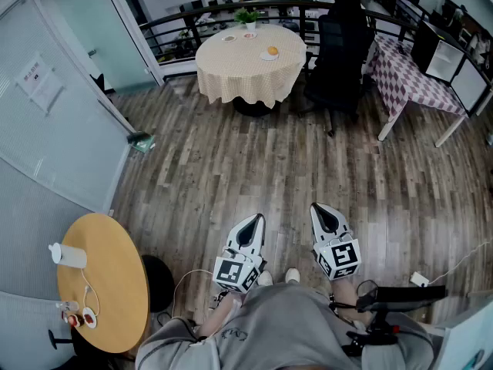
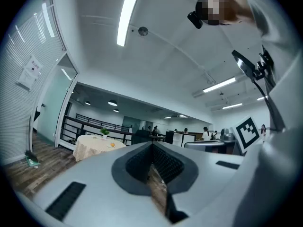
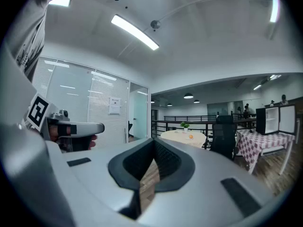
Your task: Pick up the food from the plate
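Far across the room stands a round table (image 1: pixel 231 72) under a cream cloth. An orange piece of food (image 1: pixel 272 51) sits on a small plate (image 1: pixel 266 56) on it, with two more plates (image 1: pixel 229 38) and a potted plant (image 1: pixel 248 15) nearby. My left gripper (image 1: pixel 253 221) and right gripper (image 1: pixel 322 209) are held side by side close to my body, both shut and empty, pointing level toward that table. In the left gripper view the food (image 2: pixel 112 144) is a small dot past the closed tips (image 2: pixel 152 144). The right gripper view shows the same food (image 3: pixel 191 136) beyond its tips (image 3: pixel 154 141).
Wood plank floor lies between me and the table. A black office chair (image 1: pixel 339 52) and a checkered-cloth table (image 1: pixel 412 75) stand at the right. A glass wall runs along the left. A small wooden round table (image 1: pixel 115 284) with a bottle (image 1: pixel 68 256) is beside me.
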A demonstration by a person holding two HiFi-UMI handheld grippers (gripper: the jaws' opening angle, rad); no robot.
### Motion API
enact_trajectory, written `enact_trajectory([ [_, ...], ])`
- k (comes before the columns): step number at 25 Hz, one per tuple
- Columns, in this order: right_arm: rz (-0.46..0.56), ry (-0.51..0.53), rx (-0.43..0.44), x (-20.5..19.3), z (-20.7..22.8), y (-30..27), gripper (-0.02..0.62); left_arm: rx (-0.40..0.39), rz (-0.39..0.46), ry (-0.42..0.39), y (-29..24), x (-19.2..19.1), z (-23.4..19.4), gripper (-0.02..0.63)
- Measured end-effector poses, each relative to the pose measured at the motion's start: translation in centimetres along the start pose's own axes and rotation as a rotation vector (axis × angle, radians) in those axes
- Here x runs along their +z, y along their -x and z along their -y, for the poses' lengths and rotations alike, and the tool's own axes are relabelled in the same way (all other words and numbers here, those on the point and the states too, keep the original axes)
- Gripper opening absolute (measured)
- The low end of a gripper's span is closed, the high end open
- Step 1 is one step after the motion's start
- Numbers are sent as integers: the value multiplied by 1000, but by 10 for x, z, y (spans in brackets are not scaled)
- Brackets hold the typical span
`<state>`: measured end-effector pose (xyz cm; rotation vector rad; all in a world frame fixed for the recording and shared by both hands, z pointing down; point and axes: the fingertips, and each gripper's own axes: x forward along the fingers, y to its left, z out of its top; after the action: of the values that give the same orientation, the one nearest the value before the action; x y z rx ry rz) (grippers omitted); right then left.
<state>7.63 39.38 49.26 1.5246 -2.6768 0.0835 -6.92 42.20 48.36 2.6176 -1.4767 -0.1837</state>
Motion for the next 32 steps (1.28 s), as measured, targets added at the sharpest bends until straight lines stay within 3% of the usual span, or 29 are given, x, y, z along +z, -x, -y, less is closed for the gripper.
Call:
enact_trajectory([
  [8,10,-26,-19,-1,53,21,8,7,-16,7,-27,-7,34,-5],
  [13,29,-42,24,-15,74,18,8,16,4,3,-46,-11,59,-5],
  [18,68,-196,148,-1,78,4,9,56,25,36,-46,-2,56,-5],
  [23,71,-92,137,16,99,-10,8,133,52,44,-52,3,39,-4],
  [32,-18,-57,99,-15,110,-31,9,82,54,55,-82,-15,25,-5],
])
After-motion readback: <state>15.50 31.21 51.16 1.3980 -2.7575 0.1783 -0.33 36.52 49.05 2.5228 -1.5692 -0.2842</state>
